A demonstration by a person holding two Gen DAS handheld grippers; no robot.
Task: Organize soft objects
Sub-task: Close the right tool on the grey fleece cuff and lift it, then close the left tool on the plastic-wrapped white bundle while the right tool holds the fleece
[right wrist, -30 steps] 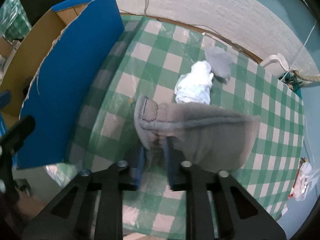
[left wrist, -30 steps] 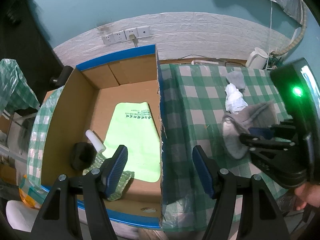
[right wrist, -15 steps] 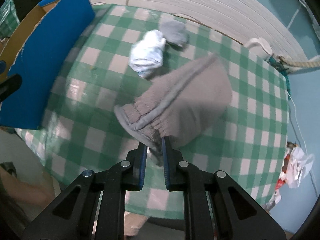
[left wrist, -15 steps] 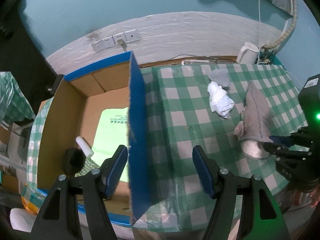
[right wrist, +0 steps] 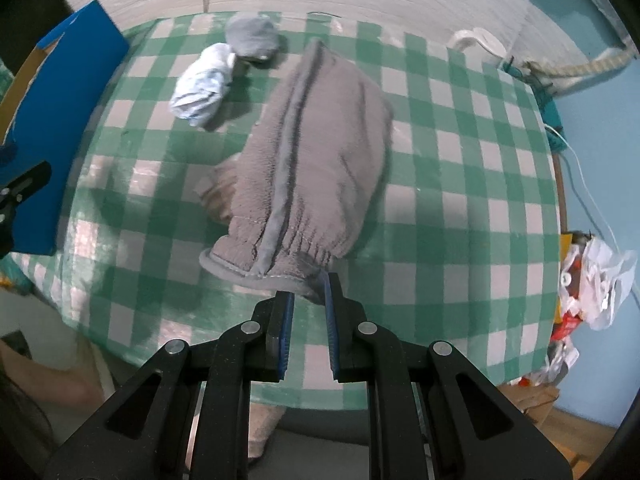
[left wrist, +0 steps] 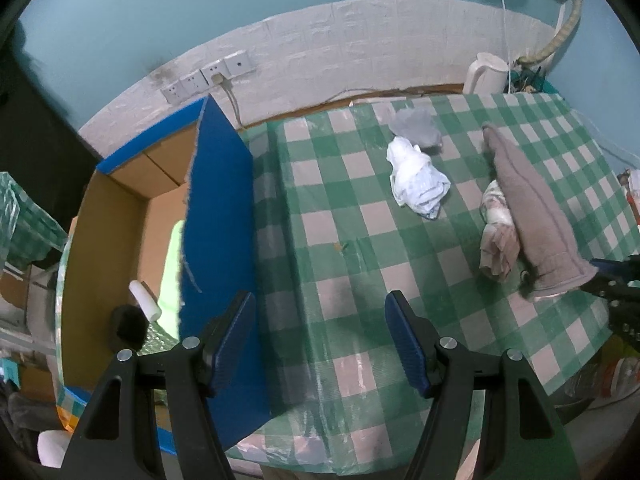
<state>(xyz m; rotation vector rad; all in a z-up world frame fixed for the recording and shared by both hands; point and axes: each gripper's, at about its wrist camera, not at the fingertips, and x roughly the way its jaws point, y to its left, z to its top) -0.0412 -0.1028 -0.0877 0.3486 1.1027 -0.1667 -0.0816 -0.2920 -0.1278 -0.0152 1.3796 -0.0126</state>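
Right gripper [right wrist: 307, 298]: clenched on grey mitt [right wrist: 316, 152] cuff; long axis toward table's [right wrist: 460, 184] far edge
Left gripper [left wrist: 320, 332]: released, empty; box [left wrist: 108, 216] nearer

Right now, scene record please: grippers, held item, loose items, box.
right gripper: shut on the cuff of the grey fleece mitt, which hangs over the checked table
left gripper: open, nothing between fingers
loose items: white cloth bundle, grey wad, pinkish cloth
cardboard box: left of table, open, blue flap up
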